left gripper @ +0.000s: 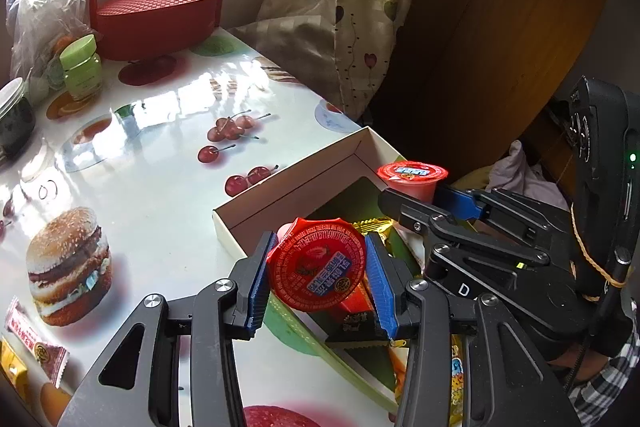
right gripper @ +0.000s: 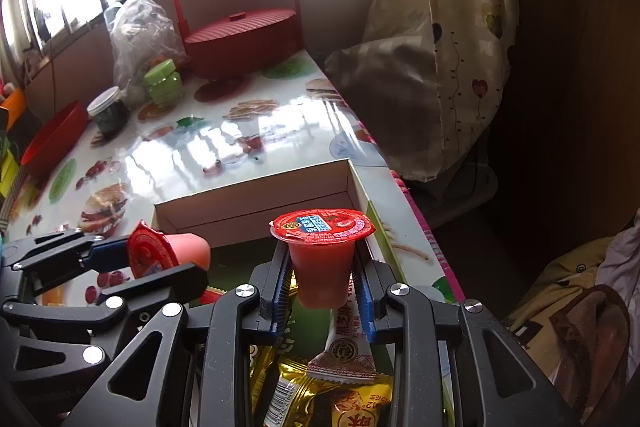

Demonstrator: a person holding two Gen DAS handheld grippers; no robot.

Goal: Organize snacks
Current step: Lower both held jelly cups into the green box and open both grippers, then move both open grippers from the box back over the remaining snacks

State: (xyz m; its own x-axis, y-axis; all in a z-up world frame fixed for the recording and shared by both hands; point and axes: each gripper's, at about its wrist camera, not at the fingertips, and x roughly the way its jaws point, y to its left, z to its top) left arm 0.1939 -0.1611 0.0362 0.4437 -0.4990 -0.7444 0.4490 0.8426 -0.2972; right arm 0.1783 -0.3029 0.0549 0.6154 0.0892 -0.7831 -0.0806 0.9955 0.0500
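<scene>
Each gripper holds a red jelly cup over the open cardboard box (left gripper: 288,187) (right gripper: 256,195). My left gripper (left gripper: 318,283) is shut on a jelly cup (left gripper: 316,269) that lies tilted, its foil lid facing the camera; the right wrist view shows this gripper (right gripper: 160,265) and its cup (right gripper: 160,253) at the lower left. My right gripper (right gripper: 322,293) is shut on an upright jelly cup (right gripper: 322,255), pads against its sides; in the left wrist view that gripper (left gripper: 432,197) and cup (left gripper: 412,179) hang over the box's far right corner. Several wrapped snacks (right gripper: 344,379) lie in the box below.
A red lidded basket (left gripper: 160,11) with a tall handle, a green jar (left gripper: 82,67) and a plastic bag (left gripper: 44,11) stand at the table's far end. Two loose snack packets (left gripper: 34,343) lie at the near left. A curtain (left gripper: 360,7) hangs past the table's right edge.
</scene>
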